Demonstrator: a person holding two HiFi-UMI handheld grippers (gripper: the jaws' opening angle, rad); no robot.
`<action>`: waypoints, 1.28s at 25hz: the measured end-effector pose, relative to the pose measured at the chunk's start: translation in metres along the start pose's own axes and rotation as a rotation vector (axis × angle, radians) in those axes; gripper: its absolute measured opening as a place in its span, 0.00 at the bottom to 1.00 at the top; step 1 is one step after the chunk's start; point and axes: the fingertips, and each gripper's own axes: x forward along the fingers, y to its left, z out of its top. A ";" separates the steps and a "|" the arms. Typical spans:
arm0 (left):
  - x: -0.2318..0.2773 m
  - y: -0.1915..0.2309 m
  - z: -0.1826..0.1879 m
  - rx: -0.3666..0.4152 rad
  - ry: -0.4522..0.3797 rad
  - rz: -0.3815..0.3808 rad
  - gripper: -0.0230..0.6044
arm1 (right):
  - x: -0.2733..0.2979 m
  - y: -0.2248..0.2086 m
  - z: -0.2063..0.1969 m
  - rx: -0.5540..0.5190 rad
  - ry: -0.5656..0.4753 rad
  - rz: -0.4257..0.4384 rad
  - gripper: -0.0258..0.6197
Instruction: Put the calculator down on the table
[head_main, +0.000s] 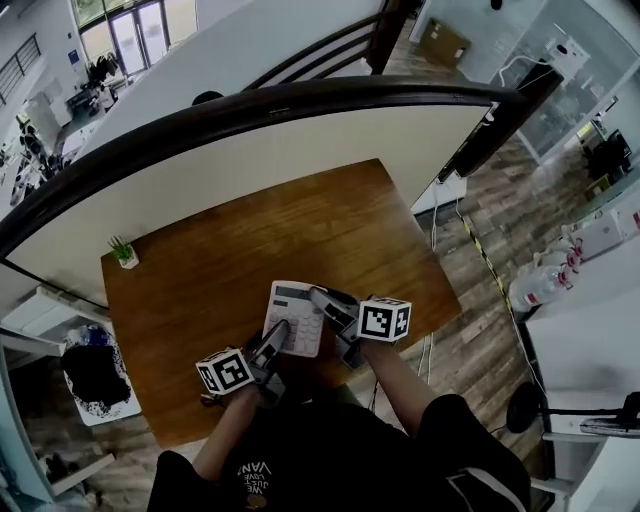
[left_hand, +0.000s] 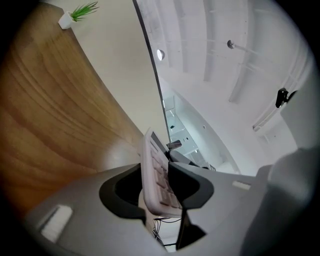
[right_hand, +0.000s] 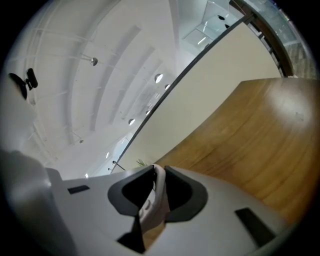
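A white calculator (head_main: 293, 316) hangs just above the near part of the wooden table (head_main: 300, 225), keys up, between my two grippers. My left gripper (head_main: 274, 350) is shut on its near left corner, and in the left gripper view the calculator (left_hand: 156, 172) stands edge-on between the jaws of that gripper (left_hand: 160, 189). From the other side my right gripper (head_main: 331, 320) is shut on the right edge. In the right gripper view, the thin white edge of the calculator (right_hand: 156, 202) sits in that gripper (right_hand: 155, 192), with the table (right_hand: 260, 140) beyond.
A small potted plant (head_main: 123, 252) stands at the table's far left corner, against a cream partition (head_main: 250, 160) along the far edge. A white stand with something dark on it (head_main: 95, 378) is left of the table. Bottles (head_main: 540, 285) stand on the right.
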 end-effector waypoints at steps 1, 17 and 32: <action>0.001 0.004 0.004 0.004 -0.016 0.018 0.26 | 0.006 -0.002 0.003 -0.003 0.018 0.013 0.15; 0.049 0.052 0.068 0.070 -0.203 0.228 0.33 | 0.097 -0.038 0.060 -0.114 0.257 0.200 0.13; 0.103 0.094 0.103 0.212 -0.141 0.337 0.34 | 0.159 -0.094 0.094 -0.189 0.313 0.264 0.13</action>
